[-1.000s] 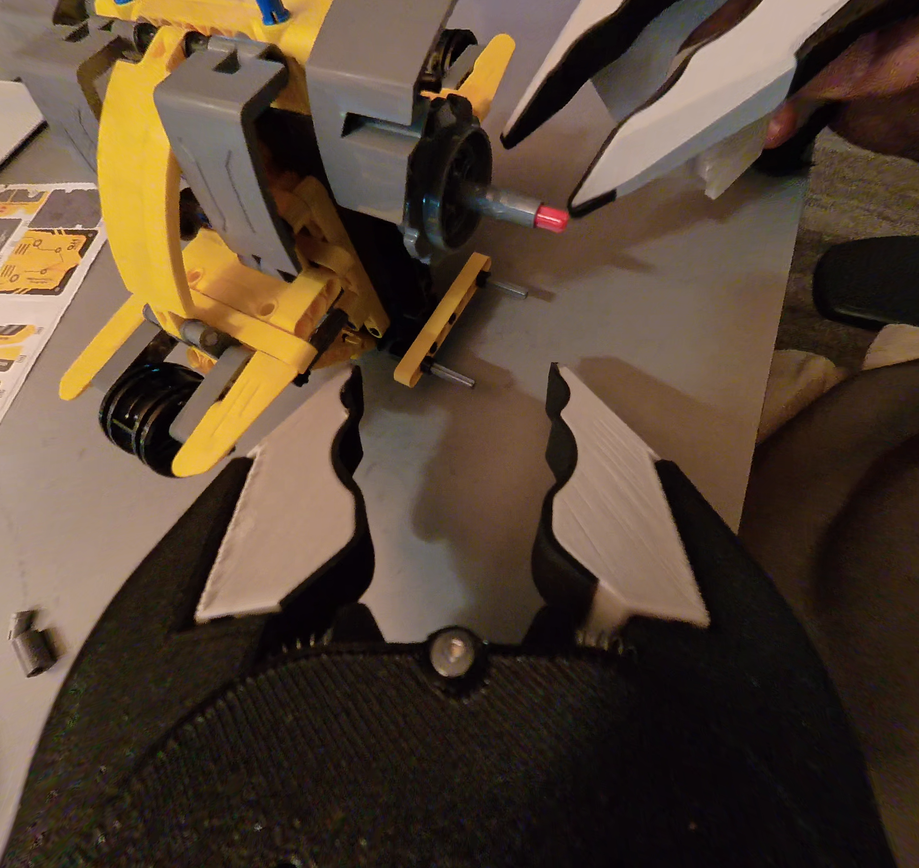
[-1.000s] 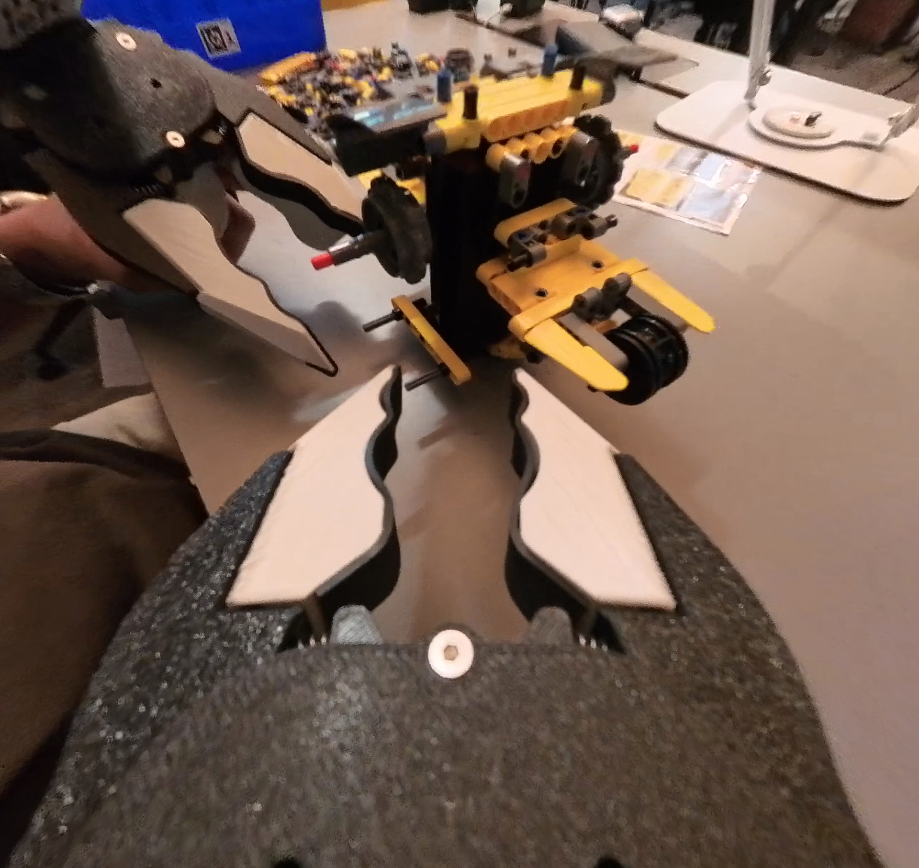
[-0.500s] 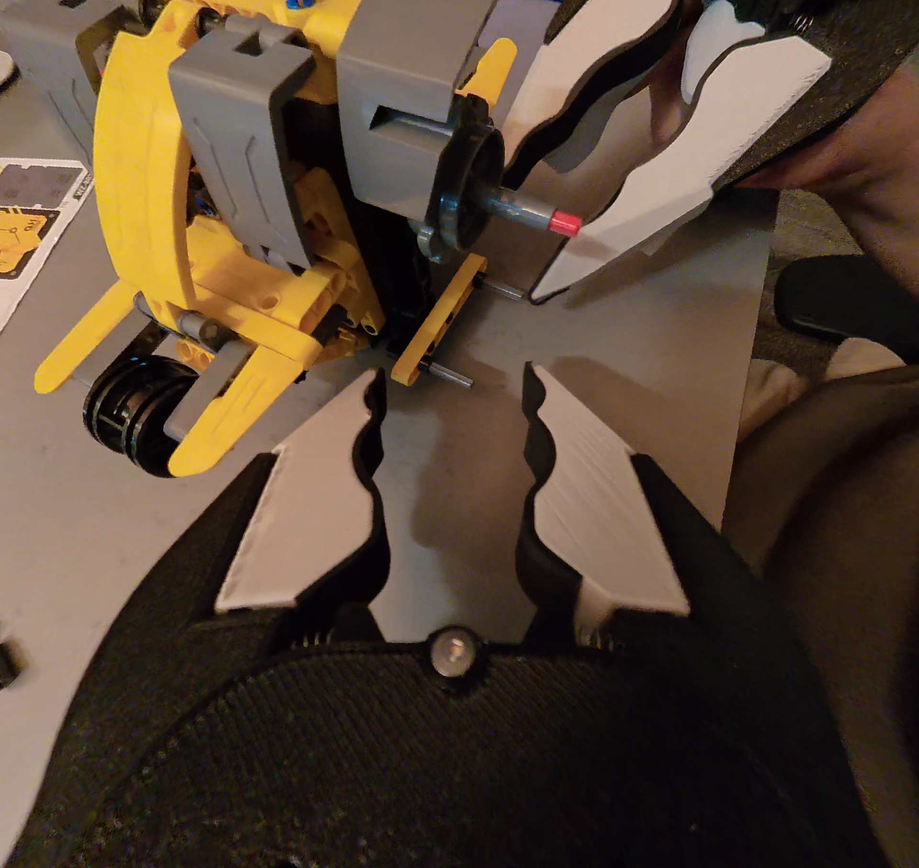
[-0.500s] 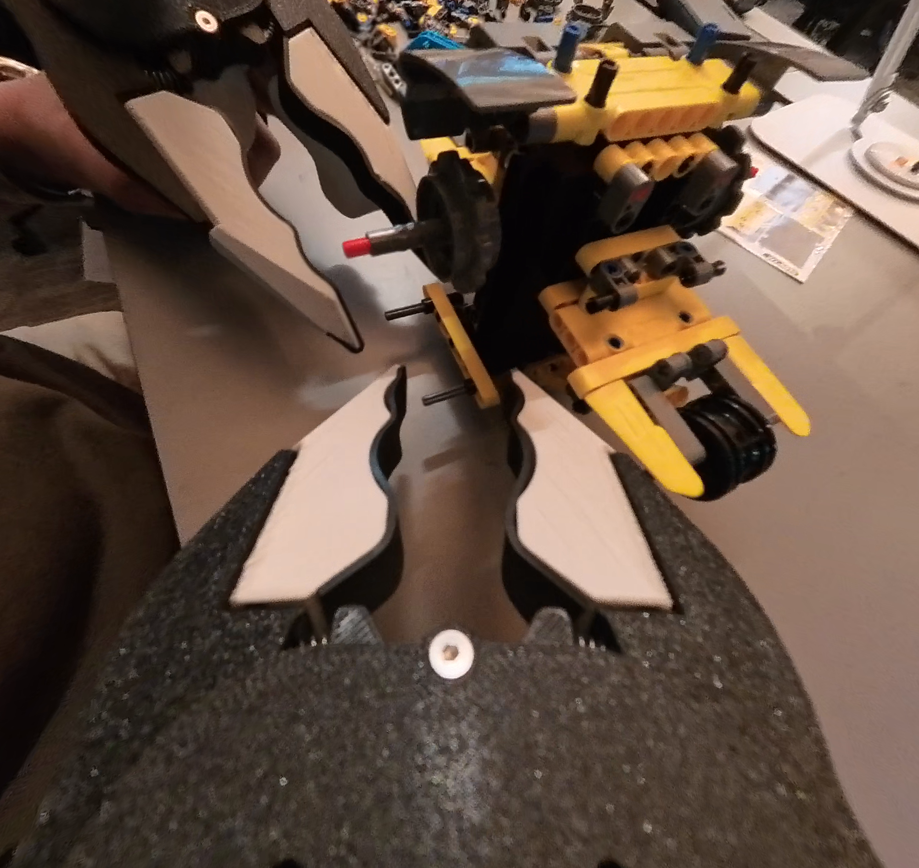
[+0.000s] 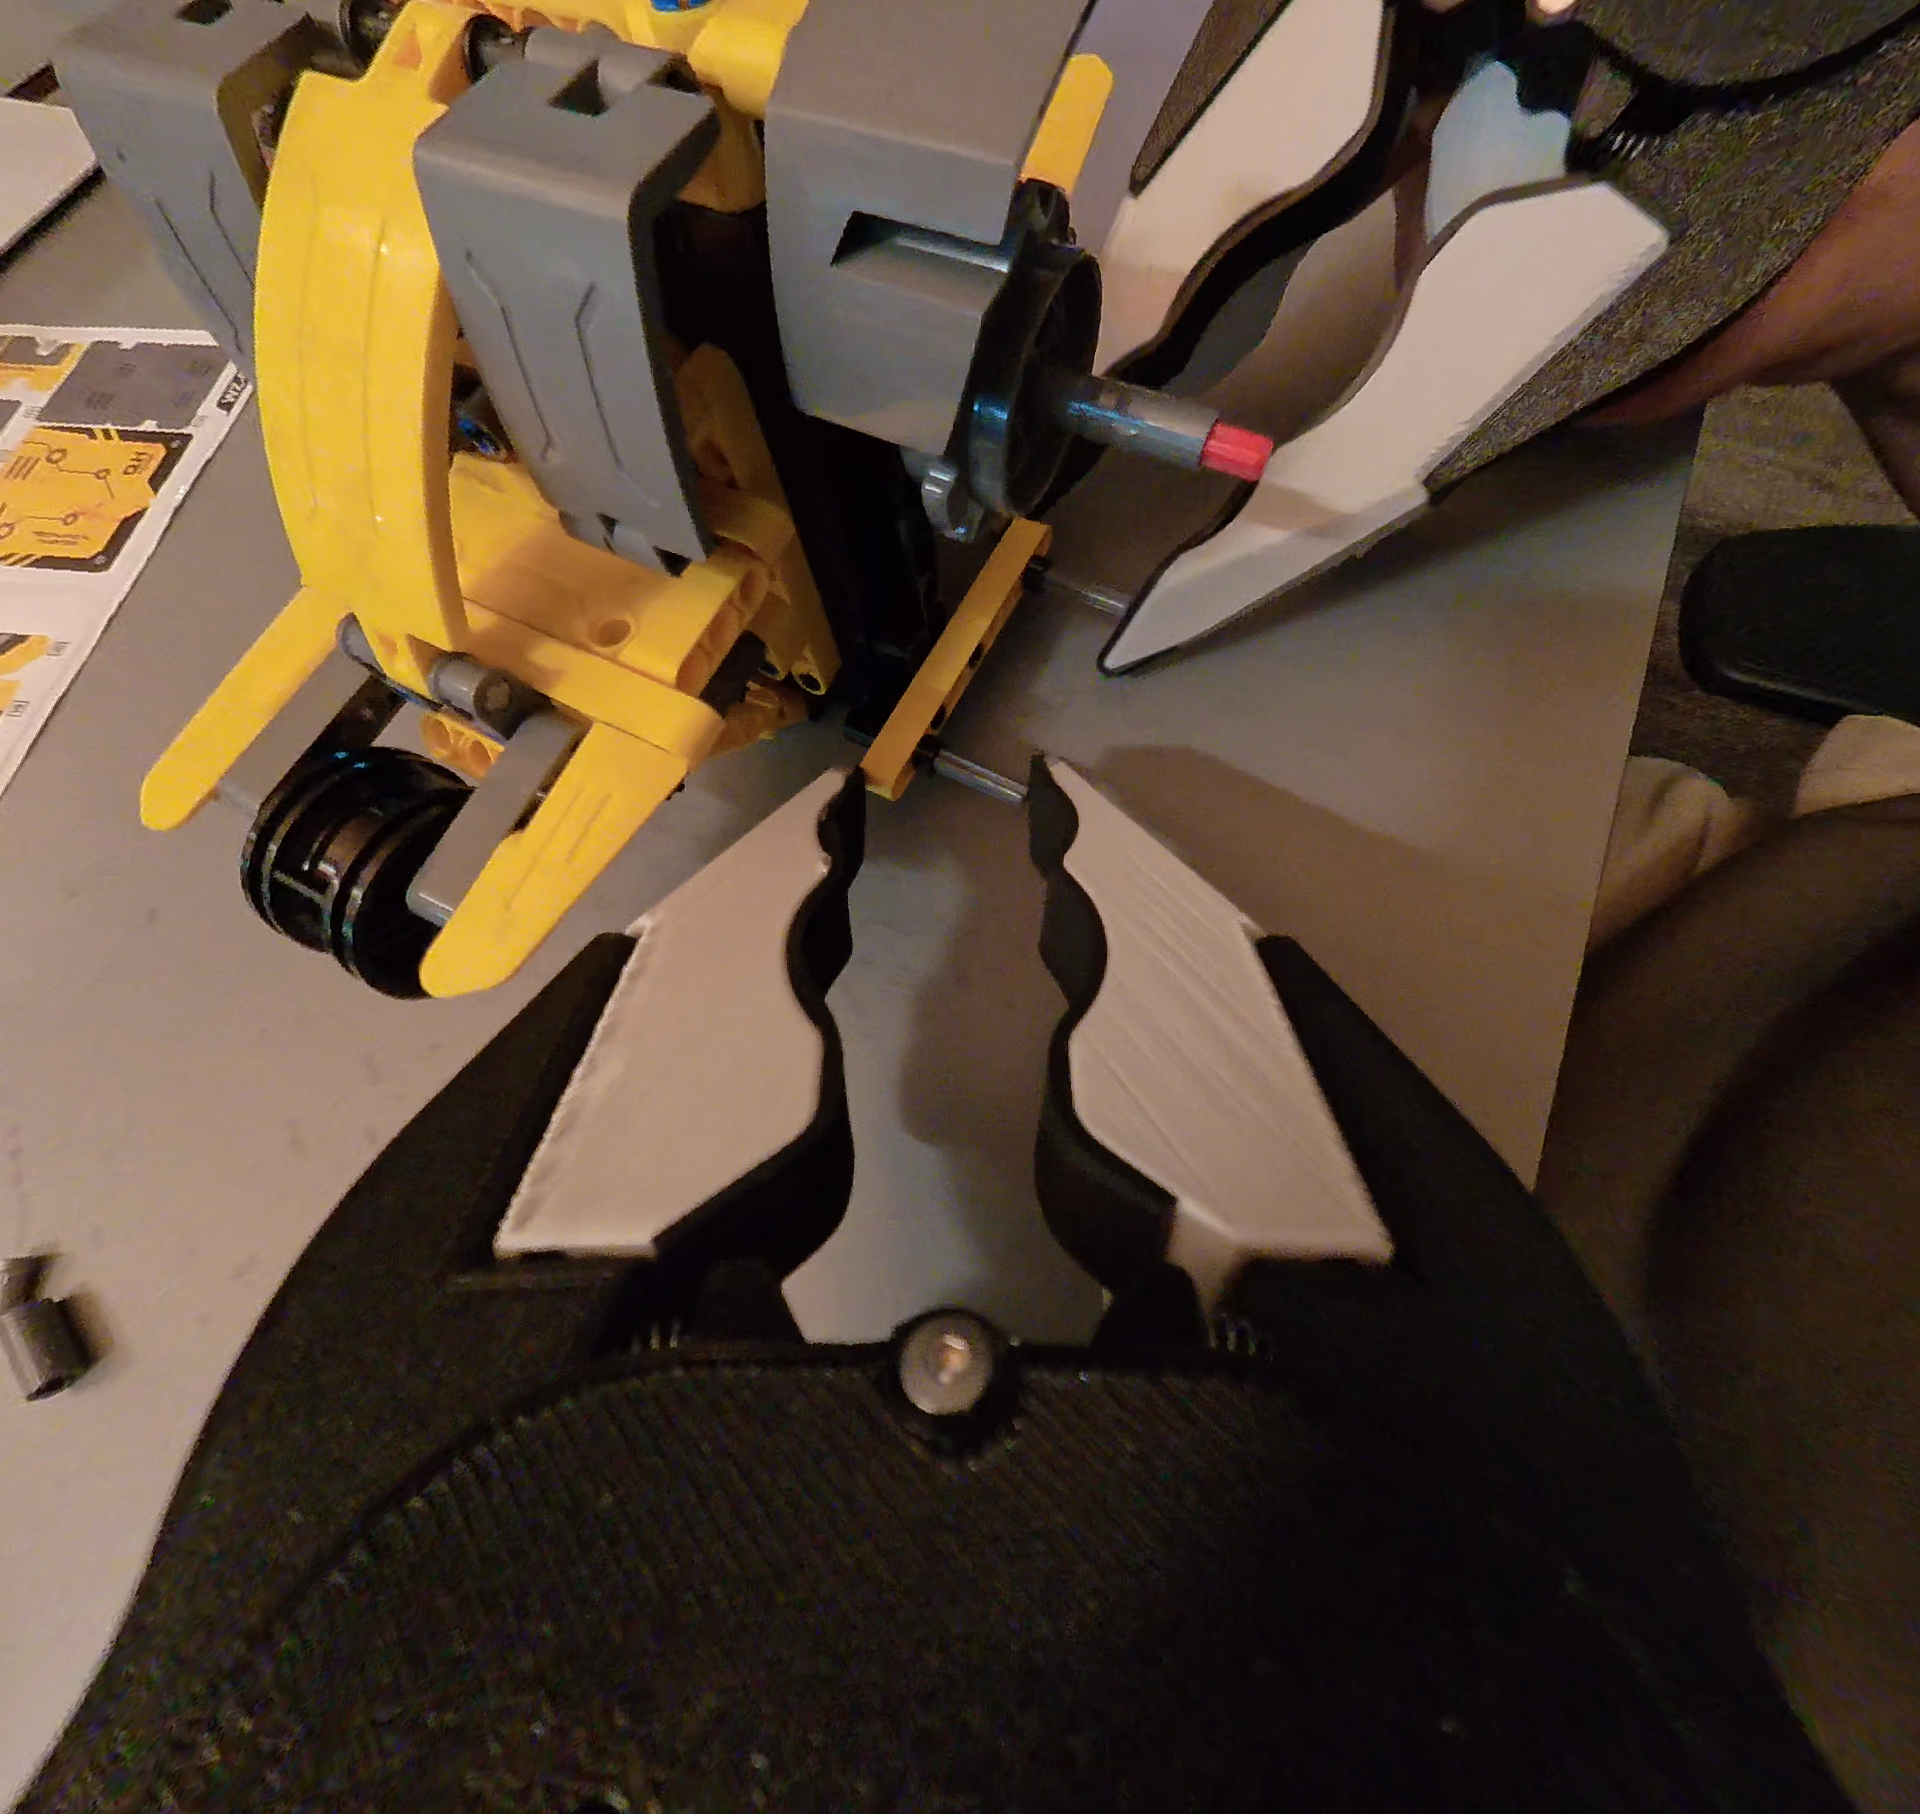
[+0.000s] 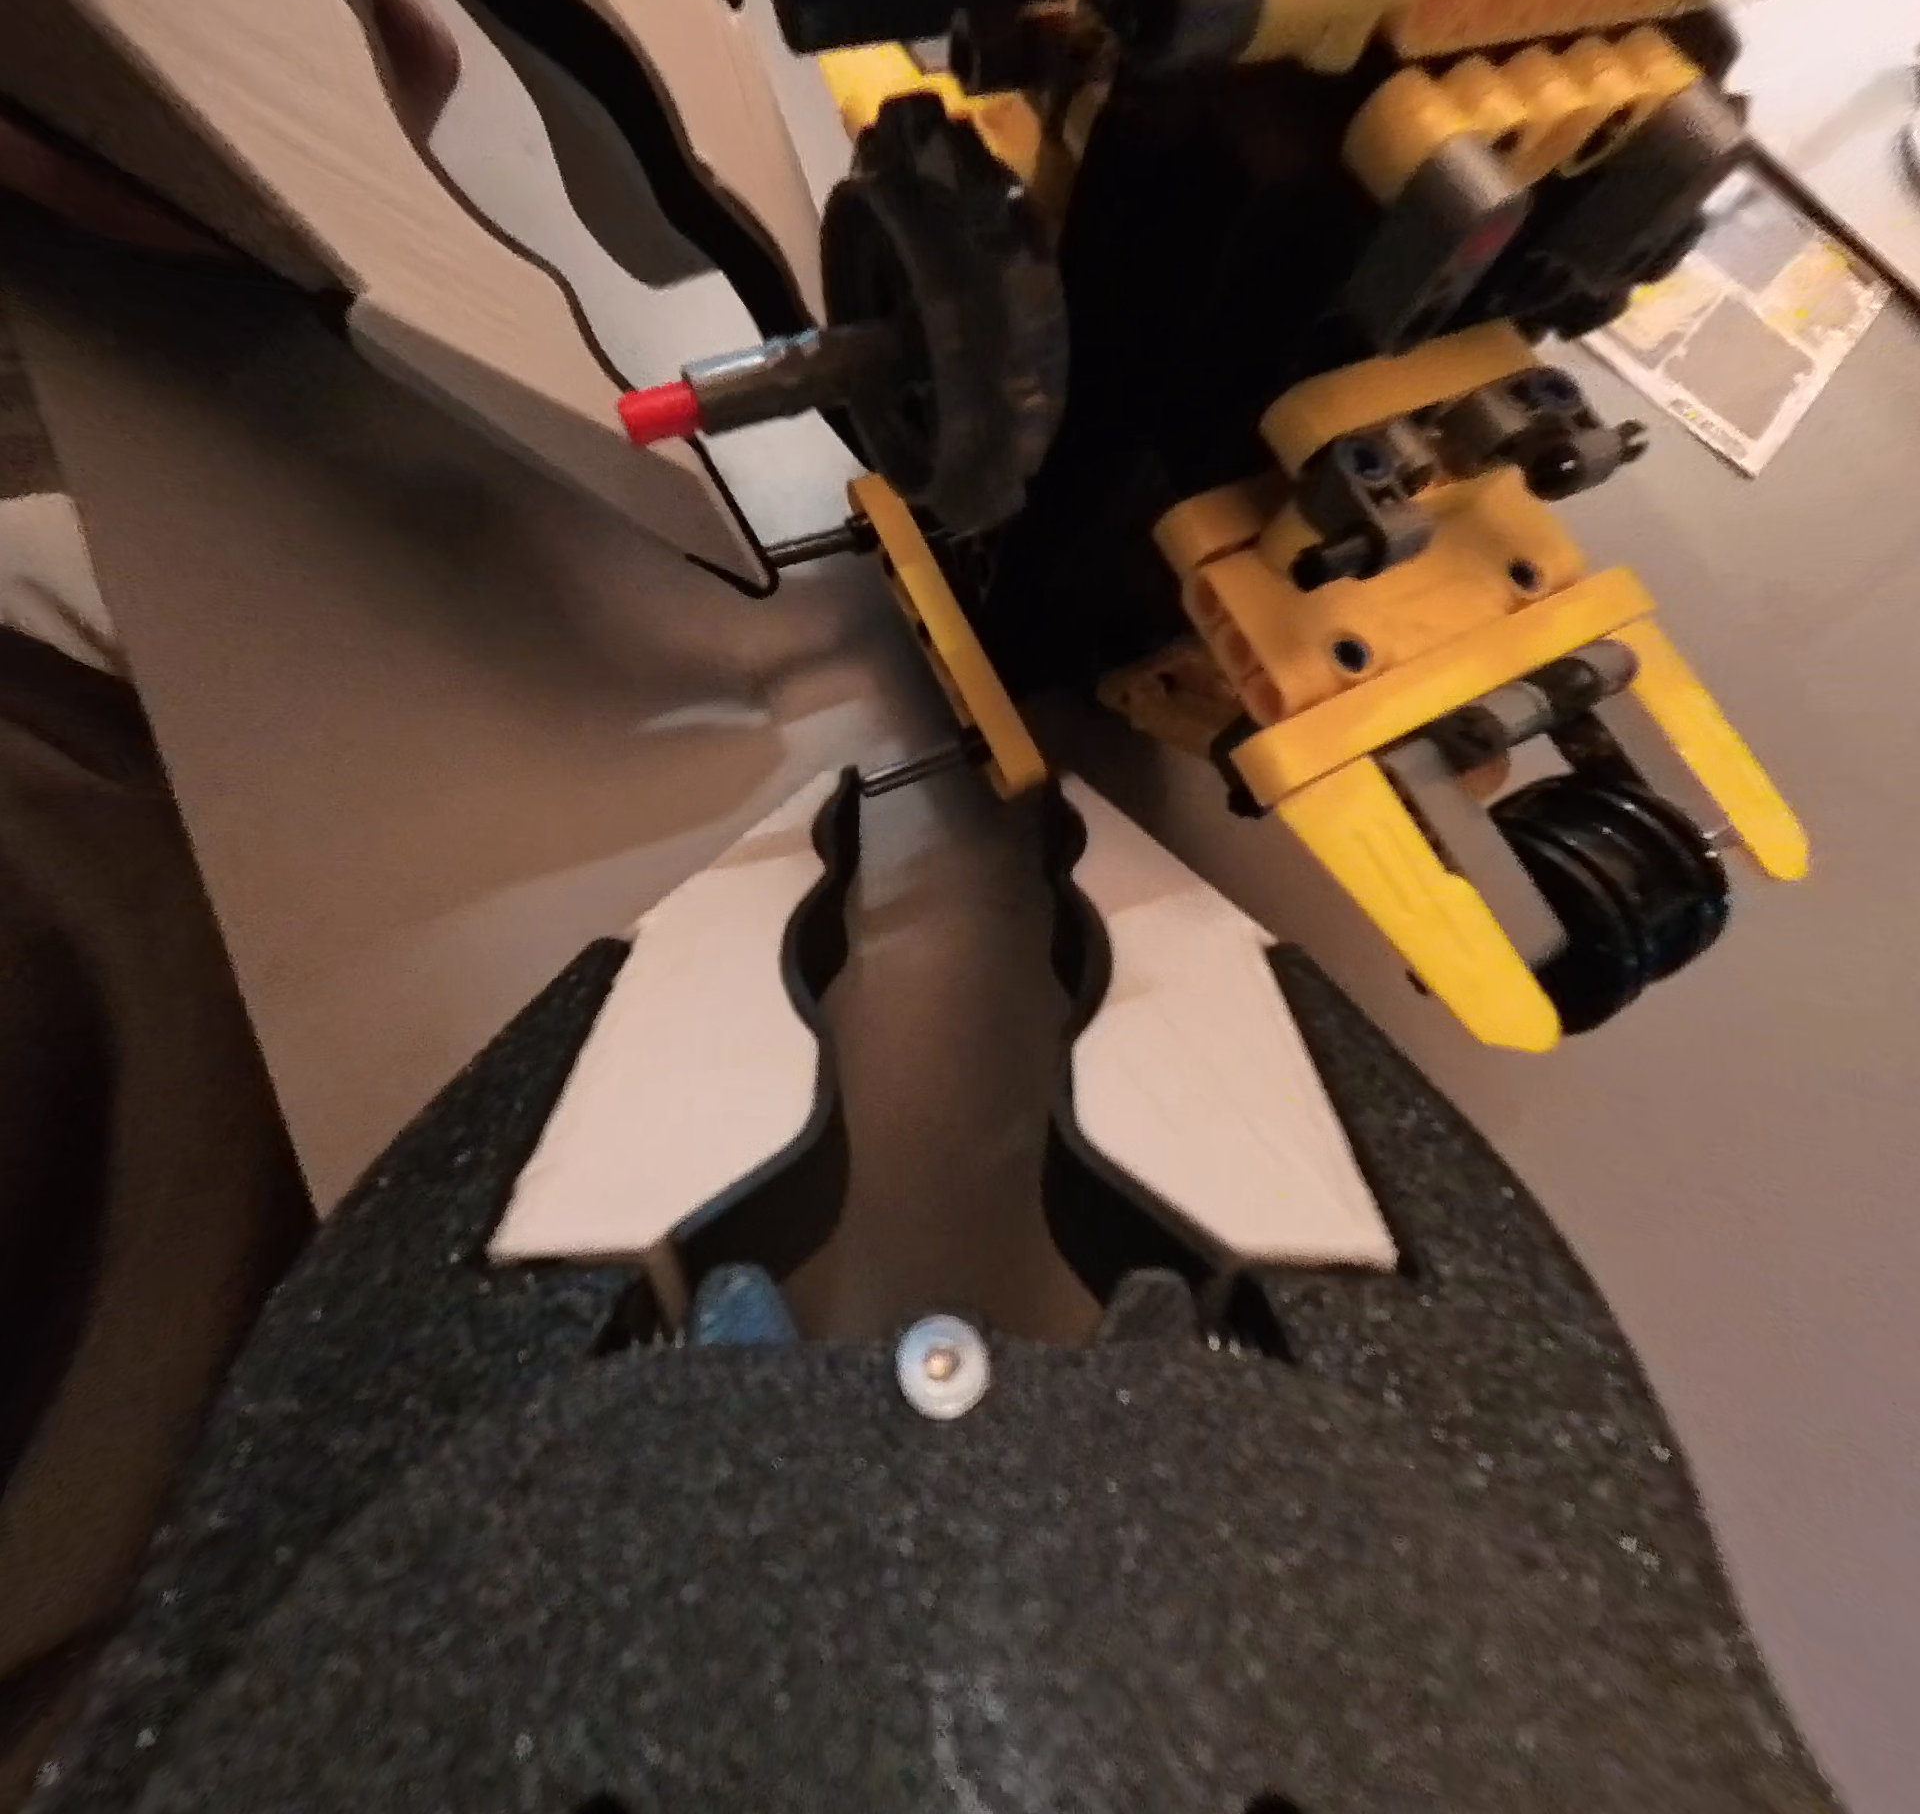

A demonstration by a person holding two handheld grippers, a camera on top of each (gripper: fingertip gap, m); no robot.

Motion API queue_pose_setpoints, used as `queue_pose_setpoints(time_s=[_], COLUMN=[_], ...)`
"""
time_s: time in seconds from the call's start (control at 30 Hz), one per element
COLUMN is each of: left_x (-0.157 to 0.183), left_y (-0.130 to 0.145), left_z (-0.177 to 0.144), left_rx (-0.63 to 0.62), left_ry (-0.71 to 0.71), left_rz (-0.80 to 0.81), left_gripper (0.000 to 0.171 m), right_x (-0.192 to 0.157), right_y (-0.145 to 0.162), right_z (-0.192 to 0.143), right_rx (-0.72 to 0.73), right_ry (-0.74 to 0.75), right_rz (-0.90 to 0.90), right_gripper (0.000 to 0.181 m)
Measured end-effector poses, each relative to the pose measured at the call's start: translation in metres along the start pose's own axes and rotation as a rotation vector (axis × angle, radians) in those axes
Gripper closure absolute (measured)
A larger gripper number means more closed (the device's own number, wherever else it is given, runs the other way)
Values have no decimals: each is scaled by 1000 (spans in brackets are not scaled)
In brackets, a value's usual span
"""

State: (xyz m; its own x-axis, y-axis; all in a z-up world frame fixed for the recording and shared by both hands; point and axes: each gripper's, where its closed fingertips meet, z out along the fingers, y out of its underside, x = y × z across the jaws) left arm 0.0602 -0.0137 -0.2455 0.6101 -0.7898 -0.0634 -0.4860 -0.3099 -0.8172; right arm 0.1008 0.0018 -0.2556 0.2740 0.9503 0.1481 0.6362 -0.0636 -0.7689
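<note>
— Where does the model stand?

— Left of my left gripper (image 5: pixel 945 793) (open, empty): the yellow-and-grey brick model (image 5: pixel 353 362). Its yellow beam (image 5: pixel 956 652) runs away from my fingertips.

— And your right?

— My right gripper (image 6: pixel 951 808) is open too, with the beam's black pin (image 6: pixel 914 770) lying crosswise at its tips.

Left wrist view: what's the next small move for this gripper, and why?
Probably ease the left gripper slightly forward, then close it. Its jaws stand open, and the thin dark pin sticking out of the yellow beam lies right at the fingertips, not yet properly between them, so closing now might miss or only clip its end.
</note>
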Motion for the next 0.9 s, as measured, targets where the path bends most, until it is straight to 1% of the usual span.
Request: queue_pose_setpoints(time_s=[0.1,0.2,0.47,0.9], left_x=[0,0,0,0], left_y=[0,0,2,2], left_z=[0,0,2,2], left_rx=[2,1,-12,-15], left_ry=[7,7,-4,-1], left_rz=[-8,-8,12,10], left_gripper=[141,141,143,143], right_x=[-2,0,1,2], right_y=[-7,-9,-3,-1], right_z=[-6,-9,-4,-4], right_rx=[58,80,32,27], right_ry=[-47,-66,-50,-59], right_rz=[31,67,61,77], right_gripper=[143,145,147,147])
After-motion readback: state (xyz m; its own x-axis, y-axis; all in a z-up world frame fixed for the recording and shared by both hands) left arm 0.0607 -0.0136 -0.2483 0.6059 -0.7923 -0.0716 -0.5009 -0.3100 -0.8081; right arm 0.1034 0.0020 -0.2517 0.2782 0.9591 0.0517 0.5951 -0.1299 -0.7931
